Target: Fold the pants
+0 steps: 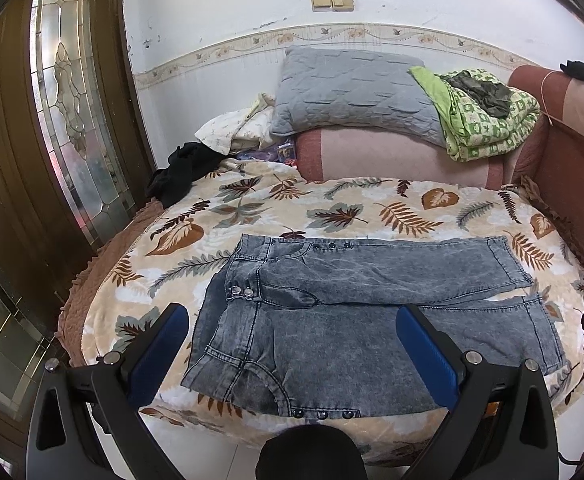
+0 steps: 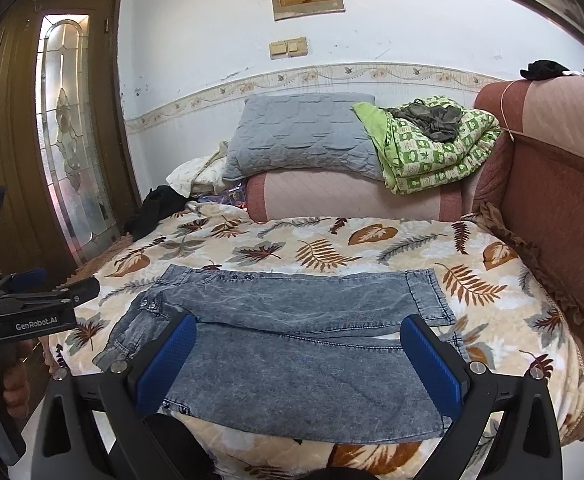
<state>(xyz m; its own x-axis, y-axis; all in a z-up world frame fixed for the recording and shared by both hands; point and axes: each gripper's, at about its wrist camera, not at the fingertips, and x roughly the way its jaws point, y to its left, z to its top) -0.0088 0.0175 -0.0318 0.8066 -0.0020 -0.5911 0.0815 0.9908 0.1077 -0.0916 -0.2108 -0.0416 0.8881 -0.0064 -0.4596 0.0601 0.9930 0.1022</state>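
My left gripper has its jaws spread wide with nothing between them; its blue pads frame the waist end of the pants from above the near edge of the bed. My right gripper is equally wide open and empty, hanging over the near leg toward the hem end. From the right wrist view I can also see the left gripper's body at the left edge, held level beside the bed.

The pants are grey acid-wash denim, laid flat across the leaf-print blanket, waistband to the left and hems to the right. Both legs lie side by side, the far one slightly overlapping the near one along the middle seam, so I judge no fold has been made yet. I reckon they're spread out like this so each gripper has a clear edge to pinch: the near waistband corner for the left, the near hem for the right. The near leg runs along the bed's front edge, which should make it easy to slide a finger under.

Behind, a grey pillow and a green folded quilt sit on a pink cushion, well apart from the work.
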